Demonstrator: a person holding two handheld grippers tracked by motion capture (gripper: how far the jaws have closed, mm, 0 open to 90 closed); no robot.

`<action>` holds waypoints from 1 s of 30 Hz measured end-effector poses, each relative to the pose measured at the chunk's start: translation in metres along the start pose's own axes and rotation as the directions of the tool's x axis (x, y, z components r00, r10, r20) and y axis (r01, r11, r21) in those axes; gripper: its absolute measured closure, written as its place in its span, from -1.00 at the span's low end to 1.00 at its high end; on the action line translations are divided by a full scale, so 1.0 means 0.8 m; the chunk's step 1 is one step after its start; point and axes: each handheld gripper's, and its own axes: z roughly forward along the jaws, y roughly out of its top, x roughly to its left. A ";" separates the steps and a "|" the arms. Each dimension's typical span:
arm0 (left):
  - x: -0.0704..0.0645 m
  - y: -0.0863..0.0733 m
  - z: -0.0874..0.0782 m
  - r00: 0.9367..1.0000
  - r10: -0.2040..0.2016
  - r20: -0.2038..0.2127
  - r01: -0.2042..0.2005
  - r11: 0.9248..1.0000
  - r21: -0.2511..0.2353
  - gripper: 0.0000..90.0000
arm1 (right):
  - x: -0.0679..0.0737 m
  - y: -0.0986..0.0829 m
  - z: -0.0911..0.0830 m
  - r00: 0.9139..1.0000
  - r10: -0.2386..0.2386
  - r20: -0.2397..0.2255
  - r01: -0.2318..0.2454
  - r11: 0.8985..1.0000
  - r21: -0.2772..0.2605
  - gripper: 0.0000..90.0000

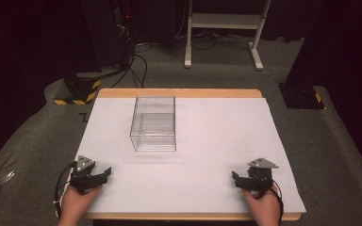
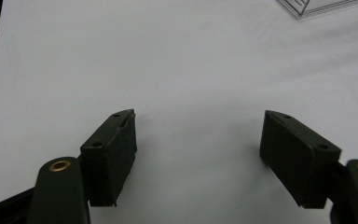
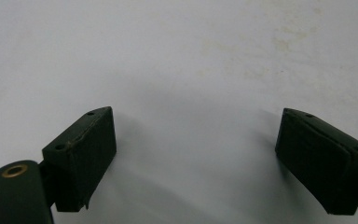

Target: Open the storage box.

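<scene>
Item 1: a clear, rectangular, open-topped plastic box (image 1: 153,123) is standing on the white sheet (image 1: 207,141) that is covering the wooden table (image 1: 179,92), left of centre and toward the far half, well apart from both grippers. Whether anything is lying inside it is hard to tell through the glare on its walls. In the left gripper view only one transparent corner of the box (image 2: 317,5) is showing, cut off by the top edge.

Item 2: the black two-jaw left gripper (image 1: 104,172), carrying a grey three-cornered plate, is resting at the near left of the sheet, and the person's left hand (image 1: 78,200) is holding it from behind. Its own view is showing the left gripper (image 2: 198,135) with jaws standing wide apart, with bare white sheet between them and nothing in its grip.

Item 3: the matching black right gripper (image 1: 234,178) is sitting at the near right, gripped by the right hand (image 1: 263,205). Its own camera is showing the right gripper (image 3: 198,135) with jaws spread wide and empty over the sheet, where faint yellowish stains (image 3: 279,44) are visible; the high view is too coarse to show them.

Item 4: beyond the table, the high view is taking in a grey carpeted floor (image 1: 217,70), a white metal stand (image 1: 226,28), and black-and-yellow striped blocks (image 1: 78,92). The surroundings are falling into darkness and are hard to make out.
</scene>
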 end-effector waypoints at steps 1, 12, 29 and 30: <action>0.000 0.000 0.000 1.000 -0.001 0.003 0.001 1.000 0.001 -0.40 | 0.000 0.000 0.000 1.000 0.001 -0.001 -0.001 1.000 0.000 -0.73; 0.001 0.000 0.000 1.000 -0.001 0.005 0.001 1.000 0.001 -0.39 | 0.000 0.000 0.000 1.000 0.000 -0.002 0.000 1.000 0.003 -0.74; -0.001 0.002 -0.004 0.999 0.026 0.041 -0.026 1.000 -0.001 -0.57 | 0.001 0.000 0.000 1.000 -0.001 0.003 0.001 1.000 0.002 -0.73; -0.001 0.002 -0.005 0.999 0.029 0.045 -0.029 1.000 -0.003 -0.57 | 0.001 0.000 0.000 1.000 -0.001 0.003 0.001 1.000 0.003 -0.73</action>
